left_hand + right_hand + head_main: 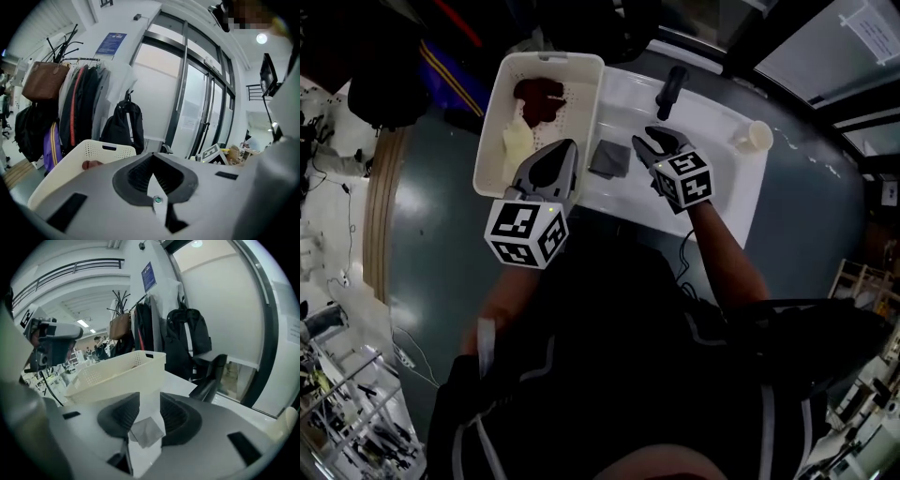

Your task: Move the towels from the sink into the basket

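1. Sink (712, 199): bare white surface right of the right gripper (649, 142). Black faucet (670, 92) at far edge, cup (757, 137) near right edge.
2. Basket (492, 131) stands just beside the sink's left edge and holds a dark red towel (539, 98) and a pale yellow towel (516, 141).
3. Grey towel (609, 157): small, rumpled, lying in the sink by its left edge.
4. Right gripper: fingers apart, grey towel below the gap, not pinched.
5. Left gripper (565, 150), at the basket's near right corner: fingers closed, empty.

A glossy grey floor (431, 244) reflects light. Jackets (82, 101) and bags (43, 83) hang on a coat rack (63, 47) against a white wall (150, 93), beside tall dark-framed glass doors (197, 108). A round ceiling lamp (261, 38) glows.
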The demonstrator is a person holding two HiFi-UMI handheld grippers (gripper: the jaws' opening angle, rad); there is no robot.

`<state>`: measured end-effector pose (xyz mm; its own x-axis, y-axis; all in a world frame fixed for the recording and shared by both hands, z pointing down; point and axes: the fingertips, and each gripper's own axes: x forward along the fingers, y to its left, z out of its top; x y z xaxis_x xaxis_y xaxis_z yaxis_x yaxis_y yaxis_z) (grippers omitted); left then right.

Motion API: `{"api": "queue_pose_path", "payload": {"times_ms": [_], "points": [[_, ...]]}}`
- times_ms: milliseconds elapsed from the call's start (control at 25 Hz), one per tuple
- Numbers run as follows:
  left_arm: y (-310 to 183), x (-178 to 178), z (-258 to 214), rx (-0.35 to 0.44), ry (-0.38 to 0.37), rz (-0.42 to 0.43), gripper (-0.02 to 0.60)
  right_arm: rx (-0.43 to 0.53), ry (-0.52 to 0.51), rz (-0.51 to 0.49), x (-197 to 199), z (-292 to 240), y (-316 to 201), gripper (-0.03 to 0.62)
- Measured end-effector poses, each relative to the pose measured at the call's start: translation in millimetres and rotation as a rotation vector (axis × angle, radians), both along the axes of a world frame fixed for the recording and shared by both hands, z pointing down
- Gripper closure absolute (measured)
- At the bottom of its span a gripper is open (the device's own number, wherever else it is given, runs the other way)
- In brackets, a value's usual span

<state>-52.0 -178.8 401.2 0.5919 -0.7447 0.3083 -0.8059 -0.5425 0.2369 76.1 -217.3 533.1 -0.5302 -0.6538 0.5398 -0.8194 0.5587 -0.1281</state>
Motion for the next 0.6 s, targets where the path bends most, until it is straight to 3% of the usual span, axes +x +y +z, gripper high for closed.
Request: {"api": "queue_pose_path", "payload": {"times_ms": [480,600], "points": [[21.8,-18.1,35.2,-0.07,-0.032,-0.172,0.578,-0.127,0.143,-0.311,-43.8,104.4,3.4,0.379],[28.2,-19.6,41.0,-0.078,-0.04,-0.194,0.578,-0.156,0.164,-0.348,-49.9,128.5,4.0,0.356]]}}
